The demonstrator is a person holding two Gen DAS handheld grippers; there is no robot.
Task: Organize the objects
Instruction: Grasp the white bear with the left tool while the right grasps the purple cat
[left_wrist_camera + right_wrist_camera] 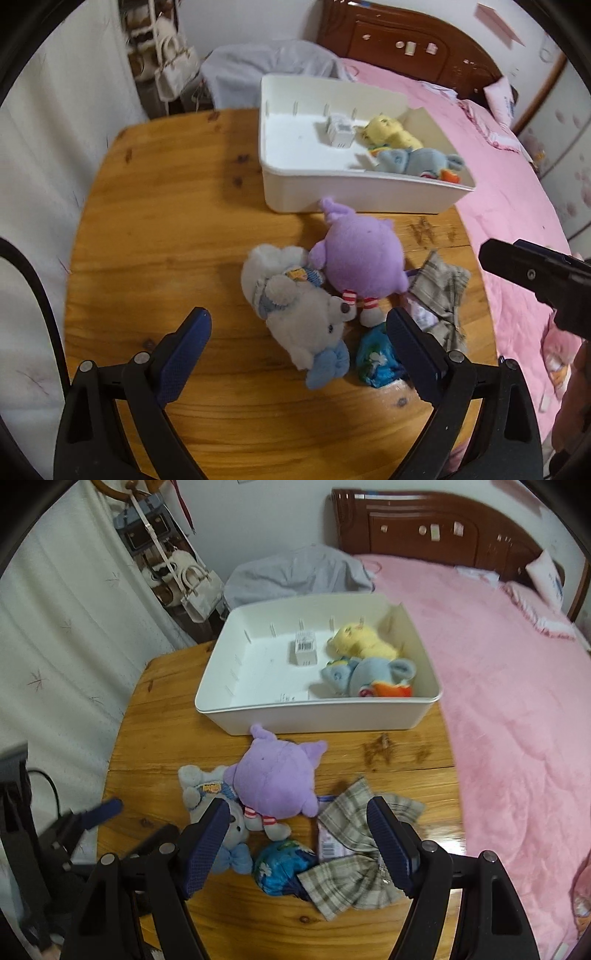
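Observation:
A white bin (332, 195) (314, 720) stands on the round wooden table (166, 240) (155, 716). It holds a yellow plush (388, 133) (362, 642), a blue plush (413, 162) (369, 675) and a small white box (340, 134) (304, 651). In front of it lie a purple plush (358, 254) (277, 779), a grey-white plush with a blue bow (303, 321) (207, 794), a blue foil ball (376, 358) (284, 864) and a plaid cloth (439, 291) (354, 871). My left gripper (299, 325) is open above the grey-white plush. My right gripper (297, 821) is open over the pile.
A pink bed (498, 192) (517, 701) borders the table on the right, with a brown headboard (443, 528) behind. A white curtain (55, 646) hangs on the left, with bags (192, 587) and a grey cloth heap (295, 572) at the back.

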